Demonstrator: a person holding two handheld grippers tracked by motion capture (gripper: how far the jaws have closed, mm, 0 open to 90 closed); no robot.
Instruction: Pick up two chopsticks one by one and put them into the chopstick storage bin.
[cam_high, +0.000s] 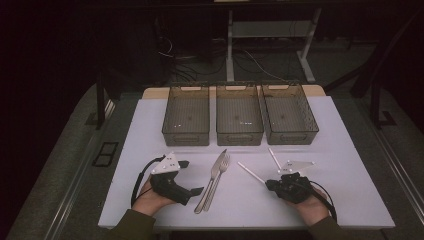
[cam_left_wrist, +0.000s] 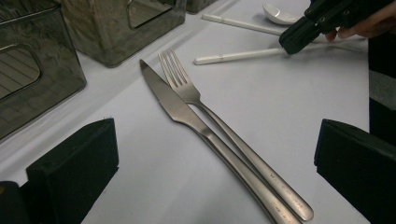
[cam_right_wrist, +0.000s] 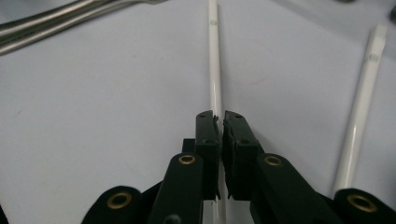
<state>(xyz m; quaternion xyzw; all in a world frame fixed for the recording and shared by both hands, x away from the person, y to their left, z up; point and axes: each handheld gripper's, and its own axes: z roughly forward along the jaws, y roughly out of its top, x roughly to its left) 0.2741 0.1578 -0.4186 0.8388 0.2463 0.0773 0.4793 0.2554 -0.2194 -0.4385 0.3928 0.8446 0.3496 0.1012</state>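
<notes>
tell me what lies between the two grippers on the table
In the high view, a knife and fork lie side by side between the left gripper and right gripper.

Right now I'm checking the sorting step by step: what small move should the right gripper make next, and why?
Probably lift straight up a little. The right gripper has its jaws shut on the white chopstick, which still lies flat on the table, with three bins ahead. The second chopstick lies apart, so lifting should not disturb it.

Each hand carries a black gripper: the left gripper (cam_high: 192, 191) and right gripper (cam_high: 268, 184) both bear a pale grey 3-cornered plate and trail a black cable. Brass-coloured rivets stud the right gripper's arms. Olive-green sleeves cover both forearms.
</notes>
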